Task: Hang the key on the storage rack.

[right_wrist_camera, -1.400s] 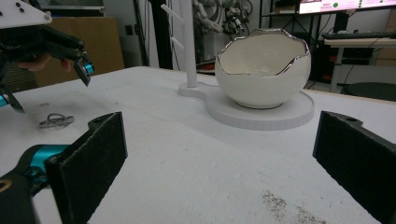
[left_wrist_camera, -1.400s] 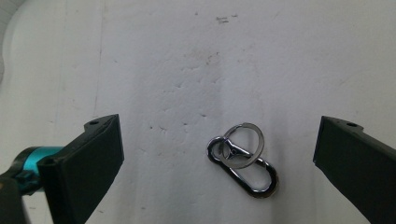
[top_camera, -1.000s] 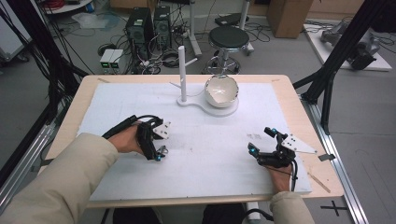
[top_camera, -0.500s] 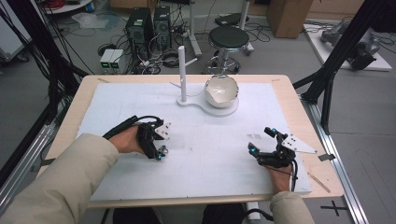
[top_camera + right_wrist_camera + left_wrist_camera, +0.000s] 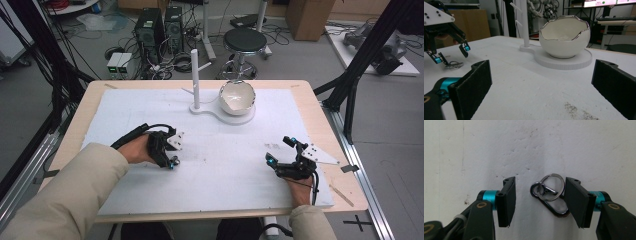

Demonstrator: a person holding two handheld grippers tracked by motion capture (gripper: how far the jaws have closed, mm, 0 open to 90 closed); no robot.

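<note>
Left gripper (image 5: 539, 200) is poised over a metal carabiner keyring (image 5: 550, 195) lying flat on the white table mat (image 5: 225, 165), left of centre. Jaws moderately open, straddling the ring, nothing clamped yet; the right pad looks to be just touching the ring's edge, hard to tell. Right gripper (image 5: 281, 152) rests low on the mat at the right, jaws wide apart, empty. An eggshell-shaped bowl (image 5: 237, 97) sits on a white stand with a pegged post (image 5: 195, 75) at the far side. Step is probably pre-grasp on the keyring. Next move: close on the ring, lift clean, likely carry to a peg or the bowl.
</note>
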